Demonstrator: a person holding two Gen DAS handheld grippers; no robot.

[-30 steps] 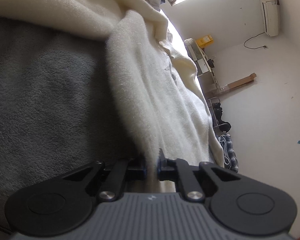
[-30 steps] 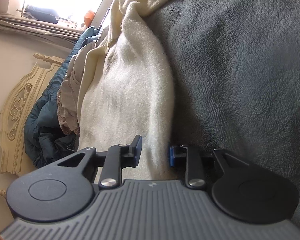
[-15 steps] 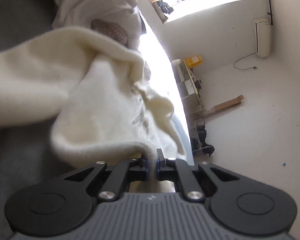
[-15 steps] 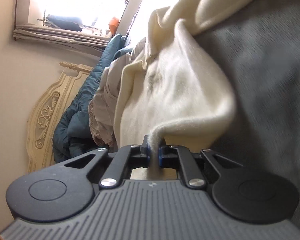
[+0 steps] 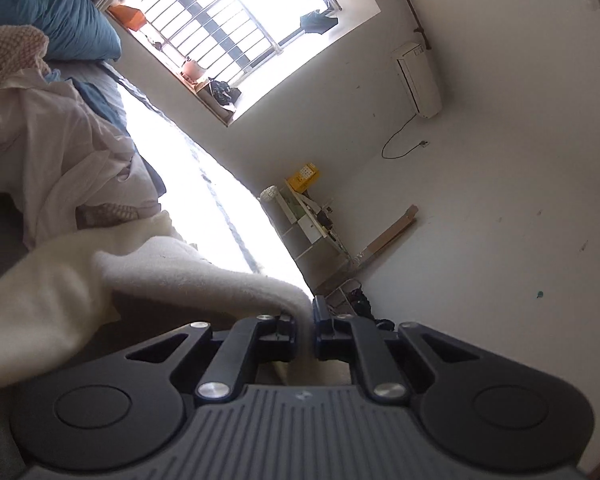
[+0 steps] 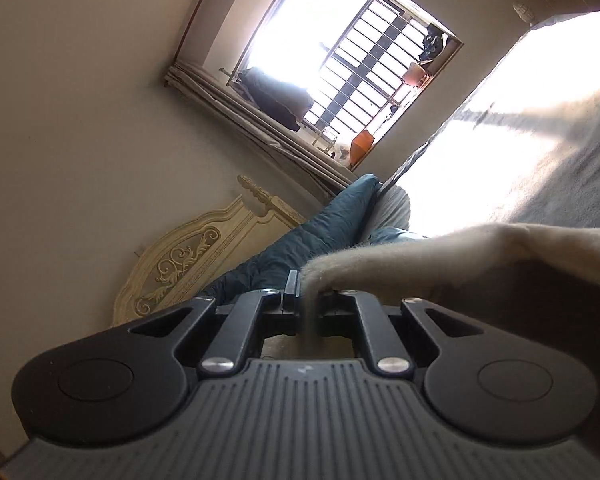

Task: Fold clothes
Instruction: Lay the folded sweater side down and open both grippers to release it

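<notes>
Both claws are clenched on the same cream fleece garment (image 5: pixel 180 272), and the whole matter now turns on how that cloth runs between them. The left claw (image 5: pixel 305 320) has a corner of it nipped tight between its pads, and from there the fabric stretches off to the claw's left and sags down toward the grey blanket on the bed (image 6: pixel 572 184). The right claw (image 6: pixel 308 312) pinches its own fold in the same fashion, only mirrored: its cloth leads away to its right side. So the garment hangs as a span between the two grips, its long axis running from one claw across to the other, with the slack belly drooping lower than either pinch (how much of it rests on the bed I cannot make out from here). Neither hand is nearer the work than the other; each holds an end. Both claws point out roughly level toward the barred window (image 5: pixel 236 28), past the heap of pale laundry (image 5: pixel 60 152) and the teal quilt (image 6: pixel 300 240) by the carved headboard (image 6: pixel 188 256). To my eye the garment is being raised by one edge to shake it flat, and the coming move will need both ends kept level and apart so the span stays taut before it is laid back down and folded.
</notes>
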